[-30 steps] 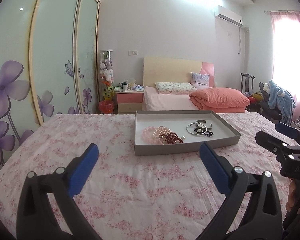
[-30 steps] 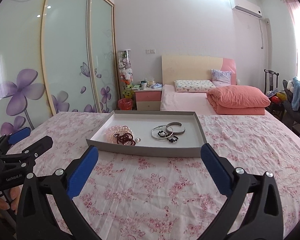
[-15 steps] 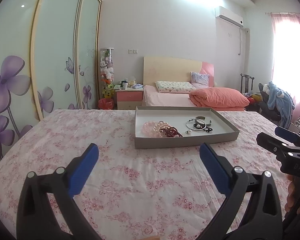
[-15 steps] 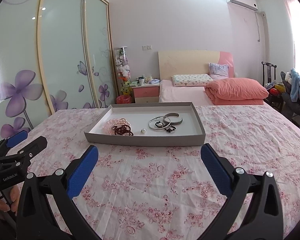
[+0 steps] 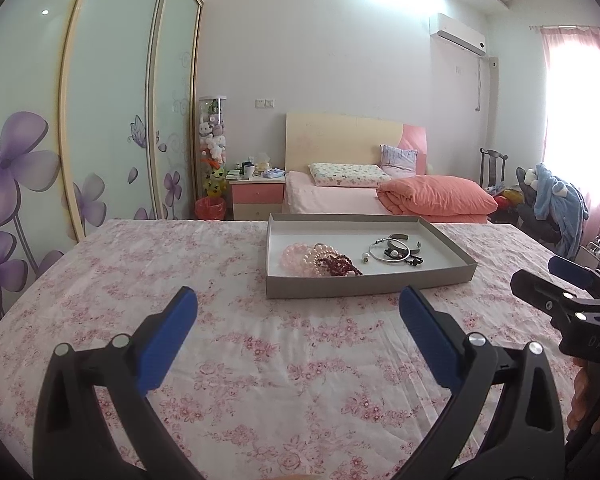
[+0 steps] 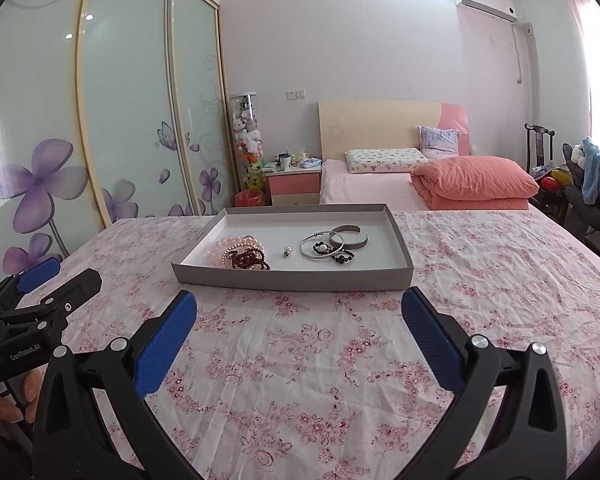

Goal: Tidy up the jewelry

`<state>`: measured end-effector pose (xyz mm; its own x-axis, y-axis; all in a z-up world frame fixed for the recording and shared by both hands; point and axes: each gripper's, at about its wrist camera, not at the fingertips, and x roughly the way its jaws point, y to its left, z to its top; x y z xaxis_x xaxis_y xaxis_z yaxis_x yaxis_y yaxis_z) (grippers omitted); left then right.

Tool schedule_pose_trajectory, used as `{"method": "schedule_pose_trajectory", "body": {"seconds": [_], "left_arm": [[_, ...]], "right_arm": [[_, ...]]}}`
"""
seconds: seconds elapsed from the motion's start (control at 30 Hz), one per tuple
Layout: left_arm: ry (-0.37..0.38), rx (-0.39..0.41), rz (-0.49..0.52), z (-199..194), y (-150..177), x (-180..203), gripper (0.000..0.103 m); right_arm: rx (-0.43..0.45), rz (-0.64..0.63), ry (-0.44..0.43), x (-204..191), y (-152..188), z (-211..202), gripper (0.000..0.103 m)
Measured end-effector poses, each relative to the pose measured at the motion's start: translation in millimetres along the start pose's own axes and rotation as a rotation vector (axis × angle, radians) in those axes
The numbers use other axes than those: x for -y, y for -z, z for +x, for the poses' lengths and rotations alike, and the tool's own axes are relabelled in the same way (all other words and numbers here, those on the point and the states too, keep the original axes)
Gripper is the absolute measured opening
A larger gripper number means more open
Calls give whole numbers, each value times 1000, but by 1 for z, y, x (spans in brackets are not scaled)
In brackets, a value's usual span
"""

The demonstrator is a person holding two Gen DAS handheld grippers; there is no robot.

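We hold both tongs low over the floral bedspread (image 6: 340, 360), each with its blue-padded jaws spread wide and nothing between them. The left gripper (image 5: 298, 304) points ahead with the shallow grey tray (image 5: 364, 284) just beyond its tips and slightly toward its right finger; the right gripper (image 6: 299, 306) has the same tray (image 6: 292, 278) straight ahead, centred between its fingers.

Inside the tray the jewelry lies loose. Toward the left finger of the right gripper sits a heap of pink bead bracelets (image 6: 236, 248) with a dark red bead strand (image 6: 250, 260) lying on top of it. Just beside that heap, toward the middle, is a small single pearl earring (image 6: 287, 251). Further toward the right finger, a thin silver bangle (image 6: 321, 245) overlaps a wider silver cuff (image 6: 350, 236), with a pearl-set black piece (image 6: 321, 248) inside the bangle and a black beaded piece (image 6: 342, 258) touching its near edge.

In the right wrist view the left gripper (image 6: 48, 284) shows off to the left, fingers apart, and a hand (image 6: 12, 404) grips its handle below.
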<state>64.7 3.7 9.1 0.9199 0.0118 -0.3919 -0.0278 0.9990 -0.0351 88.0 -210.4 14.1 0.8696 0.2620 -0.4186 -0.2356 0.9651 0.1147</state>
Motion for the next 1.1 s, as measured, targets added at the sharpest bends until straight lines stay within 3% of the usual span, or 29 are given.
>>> {"method": "schedule_pose_trajectory", "body": {"seconds": [1.1], "left_arm": [[3,-13,0,2,0,1,99]], "right_arm": [[-4,-1,-2,-2,0,0,101]]}}
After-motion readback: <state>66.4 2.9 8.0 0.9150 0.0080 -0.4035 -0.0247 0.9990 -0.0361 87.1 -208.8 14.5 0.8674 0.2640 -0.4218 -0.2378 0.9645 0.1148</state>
